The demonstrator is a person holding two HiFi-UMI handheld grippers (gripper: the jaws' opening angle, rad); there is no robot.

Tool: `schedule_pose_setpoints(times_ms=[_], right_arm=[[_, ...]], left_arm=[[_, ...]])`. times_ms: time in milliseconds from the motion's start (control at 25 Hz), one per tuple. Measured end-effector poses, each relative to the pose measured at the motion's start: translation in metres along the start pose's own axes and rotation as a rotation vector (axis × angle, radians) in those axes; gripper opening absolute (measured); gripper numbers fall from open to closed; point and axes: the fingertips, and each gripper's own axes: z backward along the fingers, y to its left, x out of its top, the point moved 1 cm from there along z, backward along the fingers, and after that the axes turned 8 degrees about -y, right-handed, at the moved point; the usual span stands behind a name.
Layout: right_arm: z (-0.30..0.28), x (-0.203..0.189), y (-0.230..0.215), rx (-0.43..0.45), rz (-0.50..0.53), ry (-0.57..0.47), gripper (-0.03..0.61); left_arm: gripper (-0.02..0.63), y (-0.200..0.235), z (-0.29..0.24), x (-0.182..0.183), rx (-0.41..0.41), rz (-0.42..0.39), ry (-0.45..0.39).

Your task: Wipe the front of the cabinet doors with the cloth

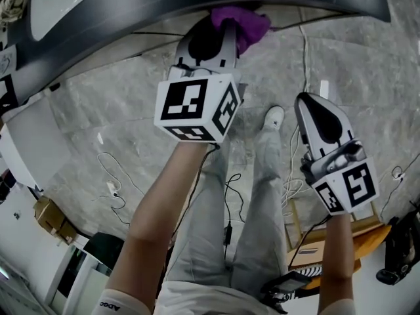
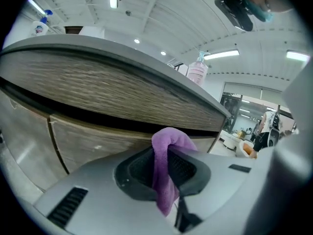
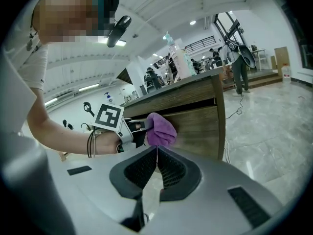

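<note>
A purple cloth (image 1: pixel 244 23) is bunched in my left gripper (image 1: pixel 223 27), which is shut on it. In the right gripper view the cloth (image 3: pixel 160 129) sits against the top of the wooden cabinet door (image 3: pixel 200 124), just under the dark gap below the countertop. In the left gripper view the cloth (image 2: pixel 165 173) hangs between the pads, with the door (image 2: pixel 107 143) close ahead. My right gripper (image 1: pixel 310 102) hangs lower right, away from the cabinet. Its jaws (image 3: pixel 157 166) are shut with nothing between them.
The dark countertop edge (image 1: pixel 197 2) overhangs the doors. A spray bottle (image 2: pixel 40 27) and a pink bottle (image 2: pixel 197 70) stand on top. Cables (image 1: pixel 117 184) trail over the marble floor by the person's legs. A wooden frame (image 1: pixel 323 241) stands lower right. People (image 3: pixel 239 65) stand far back.
</note>
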Motion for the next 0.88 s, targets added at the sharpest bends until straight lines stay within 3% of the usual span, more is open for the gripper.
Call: schedule_pose_setpoints(times_ms=[320, 640, 880], right_arm=[[-0.032, -0.012, 0.037, 0.018, -0.01, 0.008, 0.028], [-0.045, -0.022, 0.043, 0.029, -0.034, 0.016, 0.028], [-0.041, -0.024, 0.036, 0.089, -0.025, 0.034, 0.028]], left_arm=[[0.046, 0.064, 0.033, 0.01, 0.035, -0.024, 0.014], [0.046, 0.135, 0.063, 0.014, 0.208, -0.012, 0.009], [0.046, 0.145, 0.073, 0.012, 0.325, 0.008, -0.022]])
